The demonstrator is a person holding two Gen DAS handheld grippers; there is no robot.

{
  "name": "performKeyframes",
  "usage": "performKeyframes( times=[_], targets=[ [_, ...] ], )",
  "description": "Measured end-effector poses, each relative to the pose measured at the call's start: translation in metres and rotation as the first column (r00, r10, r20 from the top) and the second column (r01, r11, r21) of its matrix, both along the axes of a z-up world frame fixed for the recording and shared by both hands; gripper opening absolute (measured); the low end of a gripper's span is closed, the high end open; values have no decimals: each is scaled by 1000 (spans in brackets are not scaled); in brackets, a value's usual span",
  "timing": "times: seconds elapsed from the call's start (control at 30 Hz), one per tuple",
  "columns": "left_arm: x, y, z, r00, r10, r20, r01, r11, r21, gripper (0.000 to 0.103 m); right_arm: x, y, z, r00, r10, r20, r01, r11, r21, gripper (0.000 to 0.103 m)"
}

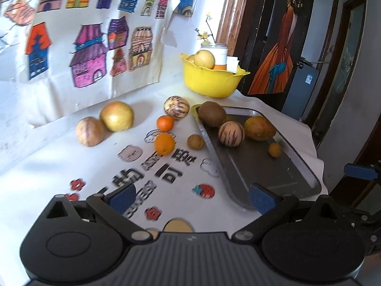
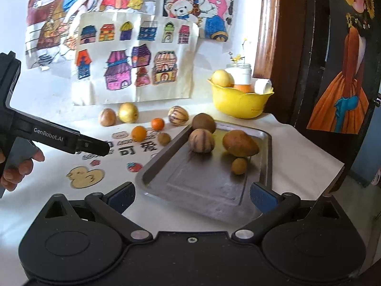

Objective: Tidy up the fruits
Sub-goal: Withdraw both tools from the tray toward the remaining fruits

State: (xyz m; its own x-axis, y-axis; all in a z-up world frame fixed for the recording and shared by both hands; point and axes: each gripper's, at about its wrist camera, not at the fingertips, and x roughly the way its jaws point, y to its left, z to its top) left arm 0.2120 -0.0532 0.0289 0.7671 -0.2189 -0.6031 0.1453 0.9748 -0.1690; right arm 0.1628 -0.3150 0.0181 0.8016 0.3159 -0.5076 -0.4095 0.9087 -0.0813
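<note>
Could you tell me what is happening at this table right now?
A person is sorting fruit with a hand-held gripper in each hand. Both the left hand-held gripper and the right hand-held gripper are open and hold nothing. Four fruits already lie in the metal tray, among them a kiwi and a mango. Two oranges and several other fruits are on the tablecloth beside it.
</note>
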Motion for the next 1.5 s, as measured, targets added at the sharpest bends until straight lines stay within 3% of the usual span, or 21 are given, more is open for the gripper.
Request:
performKeyframes(
  times=[0.4,0.8,1.13,1.5],
  targets=[
    [-46,40,-3,997,73,-33,-72,997,38,103,-33,36,-6,996,82,-36,-83,996,-15,102],
    [-67,82,-12,985,154,-76,-147,984,99,103,-43,89,-23,980,175,-95,-180,983,-36,102],
    [-55,123,-12,977,200,-71,-190,974,127,103,-18,127,-16,972,203,-115,-212,975,-72,102],
    [-16,151,-17,977,202,-66,-191,971,145,103,33,161,-8,988,134,-78,-142,983,-118,102]
  ],
)
